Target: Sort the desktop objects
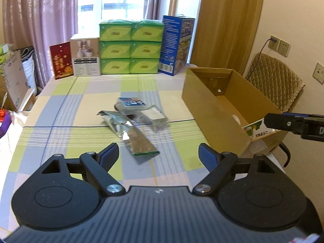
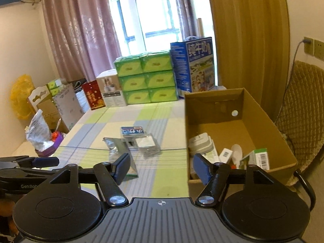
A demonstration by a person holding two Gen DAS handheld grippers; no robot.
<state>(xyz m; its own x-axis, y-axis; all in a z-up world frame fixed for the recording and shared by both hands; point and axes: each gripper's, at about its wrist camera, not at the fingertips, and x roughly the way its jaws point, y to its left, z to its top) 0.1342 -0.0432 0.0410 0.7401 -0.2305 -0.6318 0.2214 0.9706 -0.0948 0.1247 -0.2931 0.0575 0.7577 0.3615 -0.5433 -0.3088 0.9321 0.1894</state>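
Note:
A silver foil packet (image 1: 129, 132) (image 2: 119, 150) lies on the checked tablecloth, with a blue-labelled pack (image 1: 130, 103) (image 2: 133, 132) and a clear plastic case (image 1: 155, 114) (image 2: 147, 144) just behind it. My left gripper (image 1: 159, 155) hovers open just short of the foil packet, nothing between its fingers. My right gripper (image 2: 160, 167) is open and empty too, near the front left corner of the open cardboard box (image 1: 214, 109) (image 2: 226, 99). Several small packages (image 2: 224, 155) lie inside the box.
Green tissue packs (image 1: 130, 47) (image 2: 145, 79), a blue milk carton (image 1: 176, 44) (image 2: 194, 64), a white box (image 1: 86, 55) and a red card (image 1: 61, 59) line the table's far edge. A quilted chair (image 1: 277, 81) (image 2: 301, 117) stands right of the box. Clutter (image 2: 43, 133) sits off the left edge.

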